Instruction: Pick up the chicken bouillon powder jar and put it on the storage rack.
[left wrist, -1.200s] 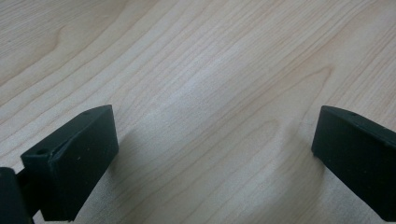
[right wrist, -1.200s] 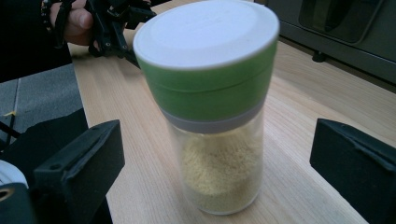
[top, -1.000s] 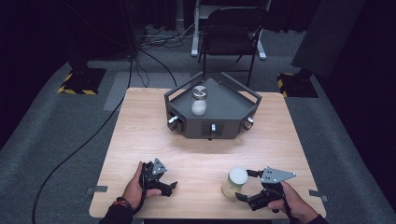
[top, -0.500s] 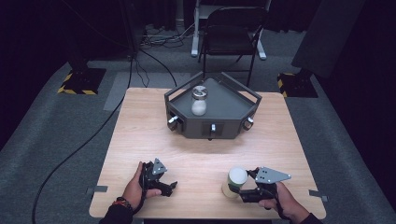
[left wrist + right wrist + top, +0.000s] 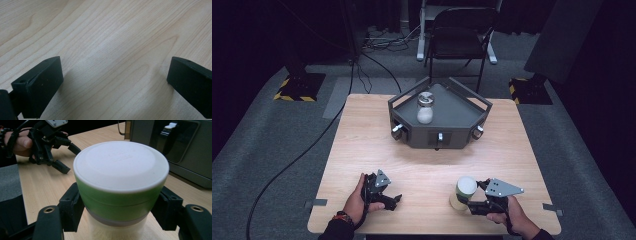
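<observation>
A squat jar with a white lid, a green band and a cream body stands near the table's front right. My right gripper has just been closing and is shut on it, its pads pressing both sides of the jar below the lid. My left gripper rests on the wood at the front left. Its jaws stand wide open around bare table, with nothing between them. The left gripper also appears far off in the right gripper view.
A dark grey angular tray box sits at the table's back centre, with a small glass jar of white stuff in it. Its wall stands close beyond the held jar. A folding chair stands behind the table.
My right gripper's jaws have closed onto the jar, from wide apart beside it to pressing its sides. The left hand has kept still.
</observation>
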`<state>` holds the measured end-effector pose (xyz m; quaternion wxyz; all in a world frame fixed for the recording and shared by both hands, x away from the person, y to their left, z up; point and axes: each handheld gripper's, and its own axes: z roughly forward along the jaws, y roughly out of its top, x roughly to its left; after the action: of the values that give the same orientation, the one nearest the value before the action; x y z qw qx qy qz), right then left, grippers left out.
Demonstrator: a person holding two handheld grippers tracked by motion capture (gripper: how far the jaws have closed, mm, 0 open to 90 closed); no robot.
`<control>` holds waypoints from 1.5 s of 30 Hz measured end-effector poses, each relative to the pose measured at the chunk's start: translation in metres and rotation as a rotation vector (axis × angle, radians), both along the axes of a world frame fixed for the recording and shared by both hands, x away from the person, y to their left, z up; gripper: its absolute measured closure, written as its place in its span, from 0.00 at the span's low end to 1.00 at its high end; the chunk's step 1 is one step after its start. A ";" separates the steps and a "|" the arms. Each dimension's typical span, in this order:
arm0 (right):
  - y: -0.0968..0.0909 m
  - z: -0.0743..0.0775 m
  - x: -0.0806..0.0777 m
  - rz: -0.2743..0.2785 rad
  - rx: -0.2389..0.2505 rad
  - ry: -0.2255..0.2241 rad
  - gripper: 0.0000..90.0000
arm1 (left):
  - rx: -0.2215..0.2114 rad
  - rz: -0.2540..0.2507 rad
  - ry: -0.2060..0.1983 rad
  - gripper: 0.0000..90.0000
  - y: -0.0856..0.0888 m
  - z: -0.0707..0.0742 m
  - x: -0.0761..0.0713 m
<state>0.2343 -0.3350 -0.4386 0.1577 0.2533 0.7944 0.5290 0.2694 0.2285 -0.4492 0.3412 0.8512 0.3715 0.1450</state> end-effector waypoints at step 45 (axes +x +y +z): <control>0.027 0.062 0.018 -0.257 0.030 -0.128 0.38 | 0.000 0.000 0.000 0.00 0.000 0.000 0.000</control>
<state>0.2520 -0.3080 -0.3770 0.2708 0.3211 0.7356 0.5314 0.2692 0.2286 -0.4493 0.3414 0.8512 0.3712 0.1449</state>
